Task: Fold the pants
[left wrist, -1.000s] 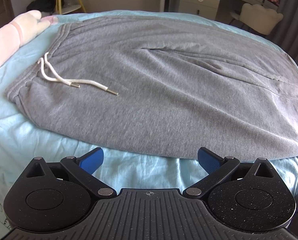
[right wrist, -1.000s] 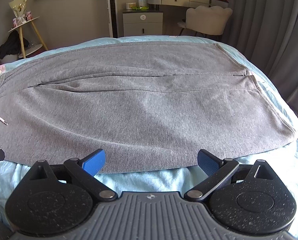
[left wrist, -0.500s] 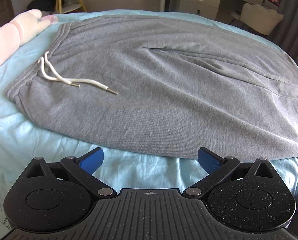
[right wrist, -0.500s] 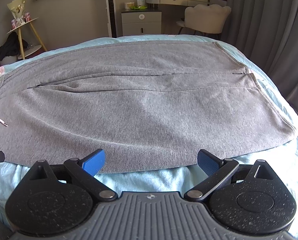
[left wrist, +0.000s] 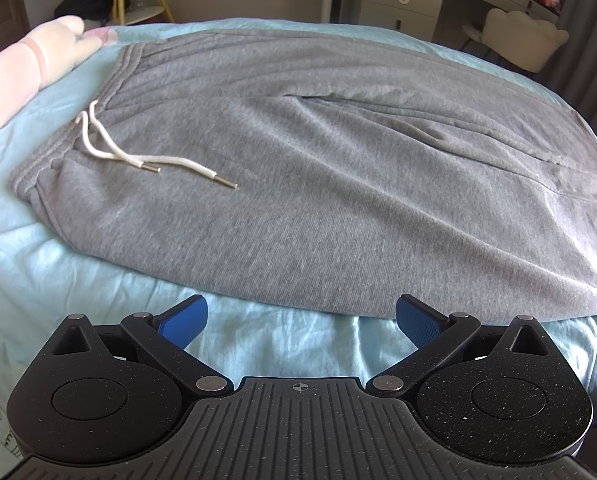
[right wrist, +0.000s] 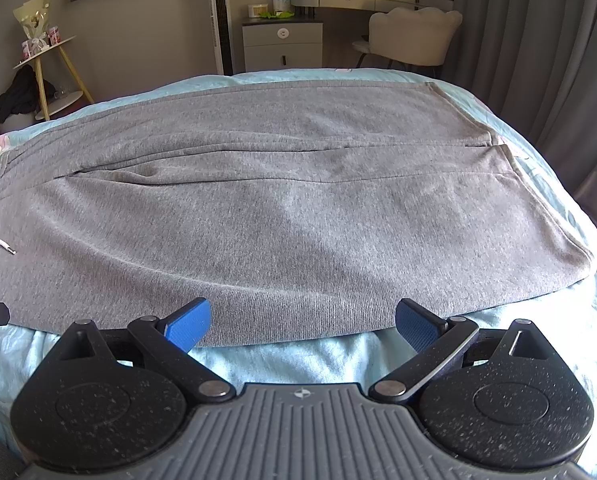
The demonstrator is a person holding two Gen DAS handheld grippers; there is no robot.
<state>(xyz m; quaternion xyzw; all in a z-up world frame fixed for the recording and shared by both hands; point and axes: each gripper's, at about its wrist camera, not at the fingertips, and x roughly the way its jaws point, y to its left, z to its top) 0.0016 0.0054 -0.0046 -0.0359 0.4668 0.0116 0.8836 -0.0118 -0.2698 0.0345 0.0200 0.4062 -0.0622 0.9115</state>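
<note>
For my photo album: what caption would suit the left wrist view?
Open left gripper poised above grey pants, spread flat on a blue bedsheet, white drawstring showing.

Grey pants (left wrist: 338, 184), unfolded and flat on the bed (left wrist: 282, 344), waistband left, just ahead of both hand-held grippers.

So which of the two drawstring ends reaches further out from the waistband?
The longer drawstring end, whose metal tip lies furthest onto the grey pants. The shorter drawstring end stops closer to the waistband.
</note>
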